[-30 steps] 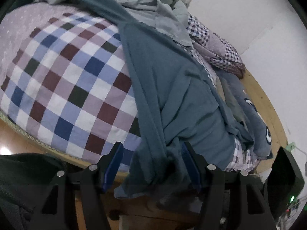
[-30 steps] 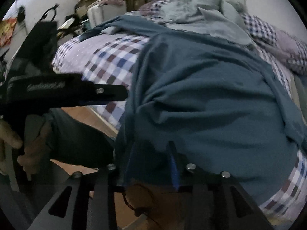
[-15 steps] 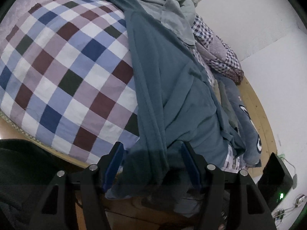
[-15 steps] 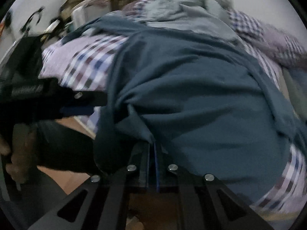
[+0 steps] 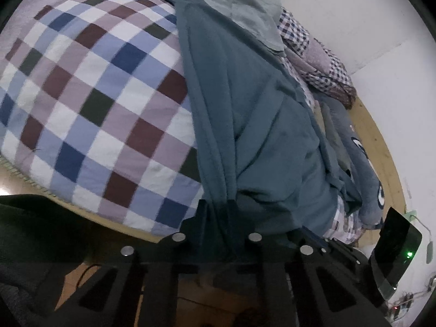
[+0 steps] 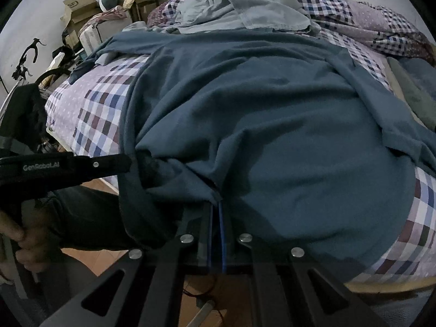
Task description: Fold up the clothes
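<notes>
my left gripper (image 5: 218, 212) is clamped on a bunched fold at the near hem of the teal shirt (image 5: 261, 125), and my right gripper (image 6: 216, 209) is pinched nearly flat on the same hem further along. the shirt lies spread over the checked quilt (image 5: 90, 95) at the bed's near edge, its far end under a pale grey-green garment (image 6: 245, 13). i judge a good lift means raising both together, keeping the hem taut and level, slowly enough that the far end slips free.
</notes>
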